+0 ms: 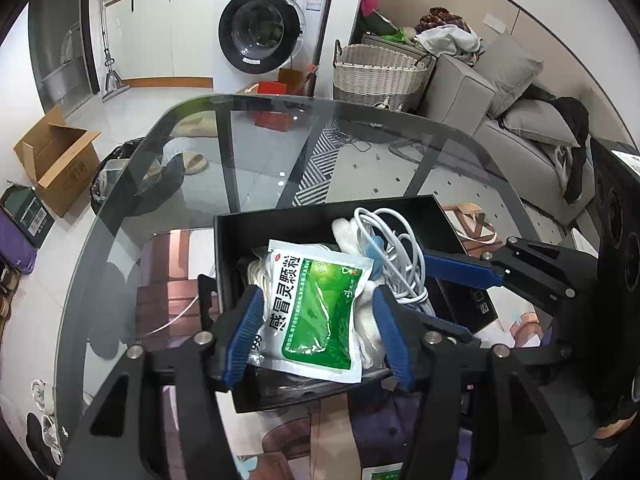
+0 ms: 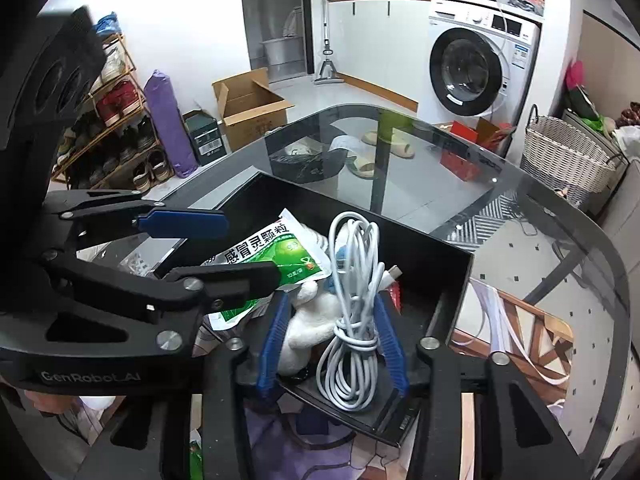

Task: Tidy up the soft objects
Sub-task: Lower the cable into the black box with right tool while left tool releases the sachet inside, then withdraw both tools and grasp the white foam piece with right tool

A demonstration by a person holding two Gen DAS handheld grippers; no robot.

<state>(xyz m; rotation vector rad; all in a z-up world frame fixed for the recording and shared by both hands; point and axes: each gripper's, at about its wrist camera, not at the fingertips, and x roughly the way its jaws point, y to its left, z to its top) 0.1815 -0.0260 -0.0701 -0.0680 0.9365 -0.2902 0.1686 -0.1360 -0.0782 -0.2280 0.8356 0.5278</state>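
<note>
A black open box [image 1: 280, 222] stands on the glass table; it also shows in the right wrist view [image 2: 432, 252]. In it lie a green-and-white medicine sachet [image 1: 316, 312], a coiled white cable [image 1: 400, 256] and a white plush toy [image 2: 304, 332]. My left gripper [image 1: 316, 308] is open, its blue pads on either side of the sachet, over the box. My right gripper [image 2: 330, 314] is open around the coiled cable [image 2: 356, 300] and the plush toy. The sachet [image 2: 276, 252] lies partly under the left gripper's fingers [image 2: 240, 280].
The glass table [image 1: 360, 152] has a curved far edge [image 2: 540, 196]. Beyond stand a washing machine [image 1: 264, 28], a wicker basket [image 1: 380, 72], a grey sofa [image 1: 520, 92], a cardboard box [image 1: 56, 156] and a shoe rack [image 2: 112, 120].
</note>
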